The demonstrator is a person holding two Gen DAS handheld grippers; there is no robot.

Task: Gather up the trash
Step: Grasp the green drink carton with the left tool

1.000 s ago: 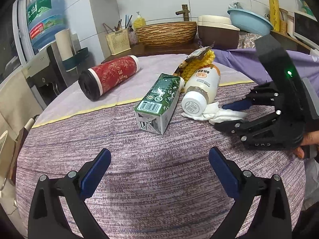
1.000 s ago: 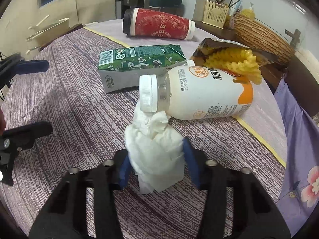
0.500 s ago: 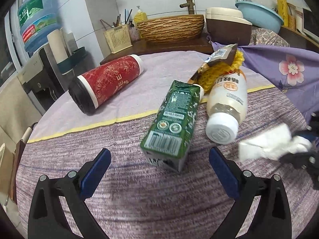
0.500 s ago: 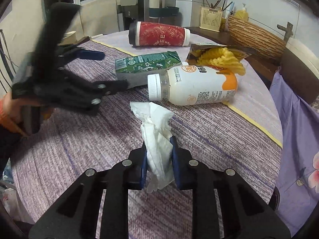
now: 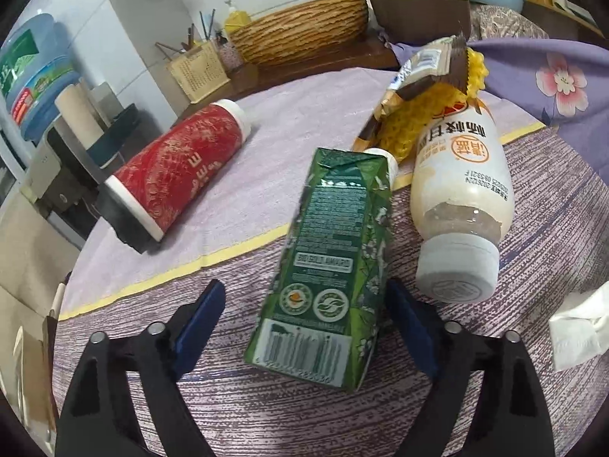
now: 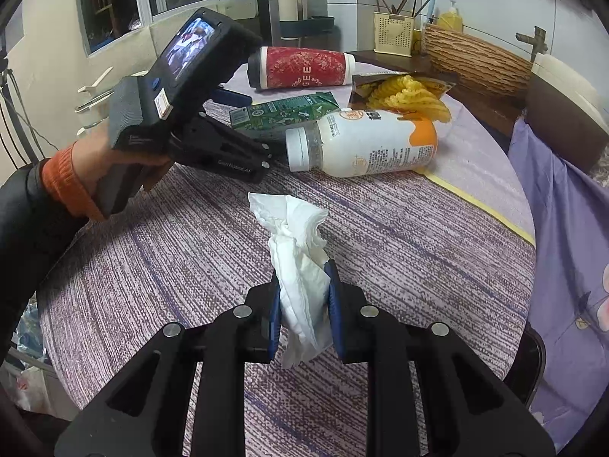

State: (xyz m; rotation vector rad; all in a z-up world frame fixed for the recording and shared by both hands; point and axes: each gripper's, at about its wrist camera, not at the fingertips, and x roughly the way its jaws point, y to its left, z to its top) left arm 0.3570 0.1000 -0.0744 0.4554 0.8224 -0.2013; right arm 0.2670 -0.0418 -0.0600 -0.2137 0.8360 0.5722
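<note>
Tabletop (image 5: 266, 411): a round top under a purple woven cloth is carrying all the litter; a paler cloth with a yellow edge is covering its far part.
Left claw (image 5: 304, 323): it is reaching down over the green carton, its blue pads standing apart on either side of the carton's near end. The jaws have just been closing in; the right pad is sitting just beside the carton's edge and the left pad is clear of it, so nothing is being gripped.
Right claw (image 6: 303, 302): it is squeezing the white tissue between its blue pads, with the tissue hanging above the cloth.
Red cup (image 5: 179, 171): it is lying on its side on the pale cloth, its black lid end pointing toward the tabletop's left edge.
Milk bottle (image 5: 460, 194): it is lying on its side just right of the carton, white cap toward the camera.
Green carton (image 5: 335, 247): it is lying flat, barcode end nearest the camera, in the middle of the tabletop.
Snack bag (image 5: 422, 87): it is lying open behind the bottle, yellow crinkled pieces spilling out.
White tissue (image 6: 300, 266): crumpled, it is sticking up out of the right claw, near the bottle's cap.
</note>
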